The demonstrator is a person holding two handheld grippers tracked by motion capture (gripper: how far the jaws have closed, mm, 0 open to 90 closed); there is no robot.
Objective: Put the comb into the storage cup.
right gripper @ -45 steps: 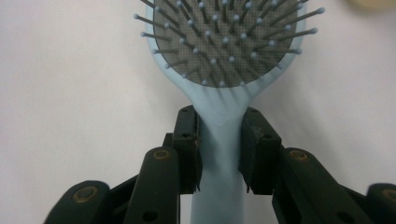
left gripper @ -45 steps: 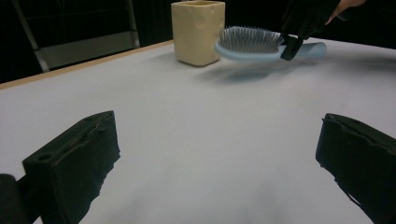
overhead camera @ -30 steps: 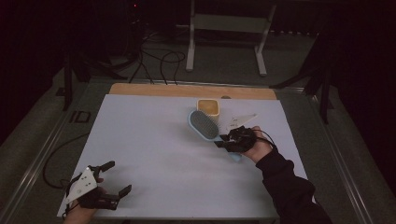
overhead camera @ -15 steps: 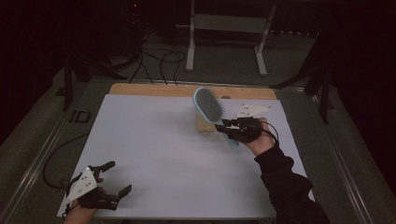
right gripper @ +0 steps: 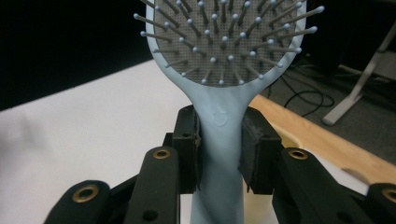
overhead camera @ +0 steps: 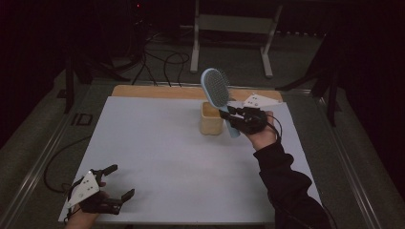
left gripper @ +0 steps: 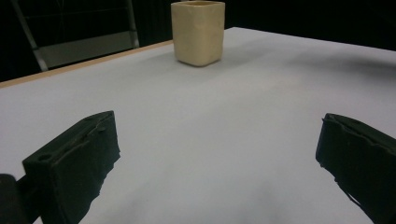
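Note:
A light blue hairbrush [overhead camera: 216, 88] with grey bristles is held up in the air, head up, tilted left above a cream square cup [overhead camera: 211, 119]. My right gripper [overhead camera: 232, 118] is shut on the brush handle [right gripper: 218, 140], just right of the cup. In the right gripper view the brush head [right gripper: 229, 37] rises between the jaws and the cup's rim [right gripper: 289, 139] peeks out behind them. My left gripper [overhead camera: 118, 183] rests open at the near left corner of the white tabletop. In the left gripper view the cup [left gripper: 198, 31] stands far ahead between the spread jaws.
The white tabletop [overhead camera: 157, 157] has a wooden strip [overhead camera: 157, 91] along its far edge. Beyond it are cables [overhead camera: 157, 62] on the floor and a metal stand [overhead camera: 234, 28]. A person's dark sleeve [overhead camera: 286, 186] reaches in from the bottom right.
My right gripper has lifted the hairbrush off the table and swung it upright, moving it back and up to beside the cup. The left gripper has stayed put.

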